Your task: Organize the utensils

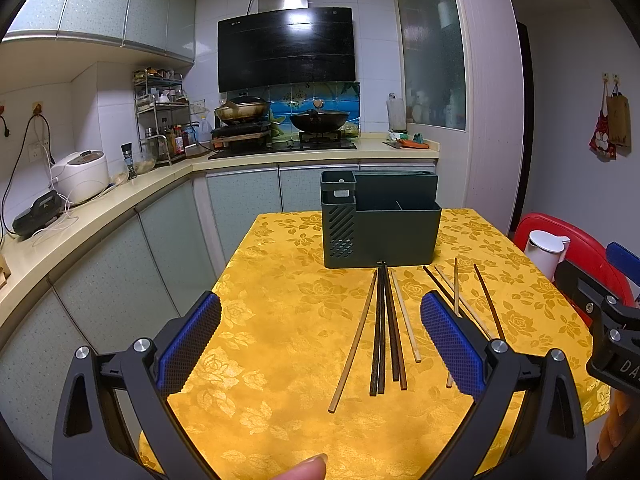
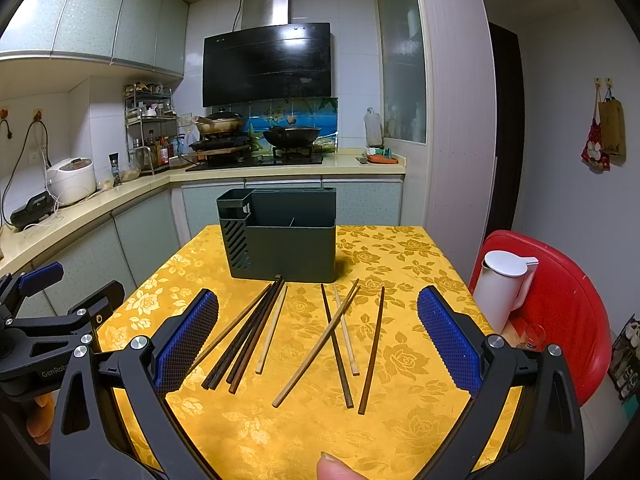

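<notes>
Chopsticks [image 2: 256,336] lie flat on the yellow table [image 2: 420,420] in two loose groups, long axes running from the grippers toward the dark caddy [image 2: 288,240]. Far tips nearly touch its base. The right group [image 2: 348,344] crosses, count unclear. Left gripper [image 1: 320,344] and right gripper [image 2: 318,340] are both spread wide, holding nothing, above the sticks.

A dark green utensil holder [image 2: 288,236] stands upright at the far side of the bench [image 2: 400,420], open at the top, with a slotted side compartment on its left and a wider divided one on its right. In front of it lie loose chopsticks in two groups. The left group [image 2: 244,336], dark and pale sticks, fans out from the holder's base. The right group [image 2: 344,340] lies apart, with one pale stick crossing two others.
</notes>
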{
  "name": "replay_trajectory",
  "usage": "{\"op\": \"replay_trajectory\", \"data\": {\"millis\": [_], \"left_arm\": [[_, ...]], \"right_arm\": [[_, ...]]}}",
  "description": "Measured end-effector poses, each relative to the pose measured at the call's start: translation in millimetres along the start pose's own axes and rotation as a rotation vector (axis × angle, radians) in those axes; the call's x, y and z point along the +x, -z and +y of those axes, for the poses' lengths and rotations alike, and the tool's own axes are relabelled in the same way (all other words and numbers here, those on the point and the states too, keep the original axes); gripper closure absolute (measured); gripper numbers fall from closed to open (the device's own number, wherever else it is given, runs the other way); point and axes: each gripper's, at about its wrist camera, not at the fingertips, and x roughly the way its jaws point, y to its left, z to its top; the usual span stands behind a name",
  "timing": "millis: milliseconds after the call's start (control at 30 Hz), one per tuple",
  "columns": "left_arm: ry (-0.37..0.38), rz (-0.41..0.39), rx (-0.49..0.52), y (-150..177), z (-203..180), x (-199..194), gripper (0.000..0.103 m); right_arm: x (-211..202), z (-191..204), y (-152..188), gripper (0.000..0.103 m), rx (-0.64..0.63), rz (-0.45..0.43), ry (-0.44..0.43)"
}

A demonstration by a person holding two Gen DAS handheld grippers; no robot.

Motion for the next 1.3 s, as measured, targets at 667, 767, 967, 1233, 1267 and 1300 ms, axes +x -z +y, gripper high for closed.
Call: {"op": "replay_trajectory", "data": {"millis": [667,767,967,1233,1267,1300], "left_arm": [[0.000,0.026,0.001,10.2,-1.5,6.0,0.007],[0.012,0.049,-0.004,14.1,2.7,11.7,0.007],[0.015,0.099,-0.011,18.9,9.1,28.5,0.007],[0.035,0.212,0.013,42.7,9.3,63.4,0.007],[0.037,0.229,0.018,47.1,8.3,68.6,0.007],[0.038,0.240,0.021,50.2,7.1,73.2,0.007]], "right_arm": [[0.7,-7.1,3.0,0.006,-0.006,0.019,0.032],[9.5,-10.8,11.5,0.006,-0.008,0.045,0.050],[24.7,-21.4,19.1,0.006,-0.015,0.098,0.071],[41.4,-38.0,37.4,0.006,-0.018,0.180,0.080],[43.6,-39.8,40.1,0.006,-0.015,0.191,0.084],[45.3,-40.6,41.9,0.006,-0.015,0.199,0.088]]}}
